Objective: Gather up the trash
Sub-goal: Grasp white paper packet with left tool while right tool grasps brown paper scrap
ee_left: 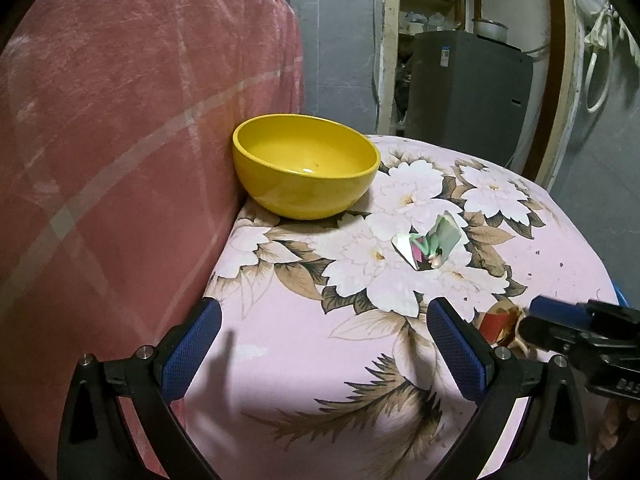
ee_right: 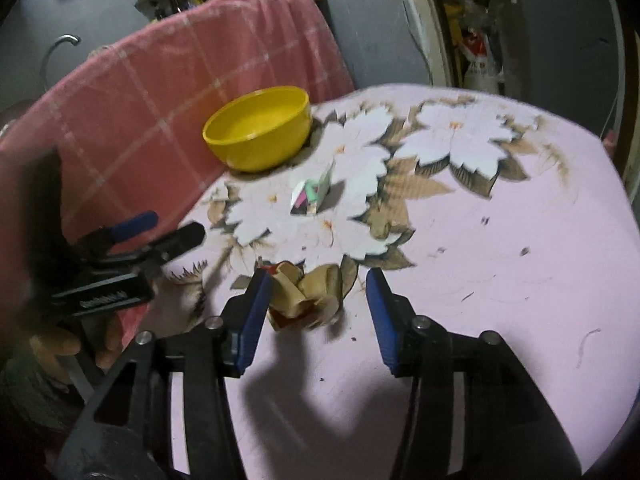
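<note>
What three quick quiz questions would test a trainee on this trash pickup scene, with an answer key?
1. True or false: the yellow bowl already holds trash.
2. Which lies nearer the bowl: A) the white folded wrapper or B) the brown crumpled wrapper?
3. What sits between the right gripper jaws?

Key:
1. False; it looks empty.
2. A.
3. The brown crumpled wrapper, touching one pad, not clamped.
</note>
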